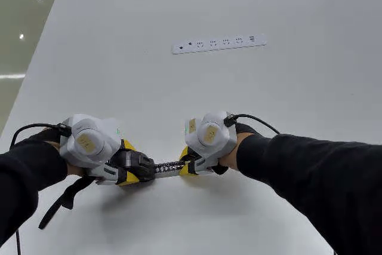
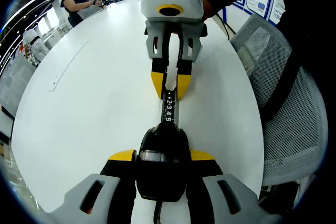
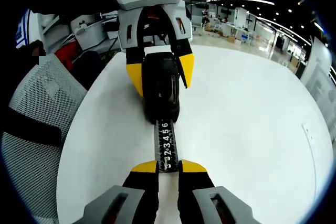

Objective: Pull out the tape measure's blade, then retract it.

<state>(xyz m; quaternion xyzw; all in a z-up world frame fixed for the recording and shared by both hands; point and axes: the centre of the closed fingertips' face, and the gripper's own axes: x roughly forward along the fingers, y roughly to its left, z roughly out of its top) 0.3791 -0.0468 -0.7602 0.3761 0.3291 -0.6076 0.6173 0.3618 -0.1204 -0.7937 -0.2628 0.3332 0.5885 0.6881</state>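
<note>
Jaws of the left gripper (image 2: pixel 162 156) are clamping the tape measure (image 1: pixel 136 164) at lower centre; the right gripper (image 3: pixel 168 167) is pinching its blade (image 3: pixel 166 142).

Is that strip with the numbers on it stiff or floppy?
Probably stiff over this short stretch: the blade runs straight from the case to the right gripper with no kink. Pulled much longer, it would likely droop or buckle. Released, it probably springs back.

The left gripper (image 1: pixel 130 170) points to 3 o'clock, the right gripper (image 1: pixel 186 168) to 9 o'clock, tips facing, both pairs of jaws clamped.
</note>
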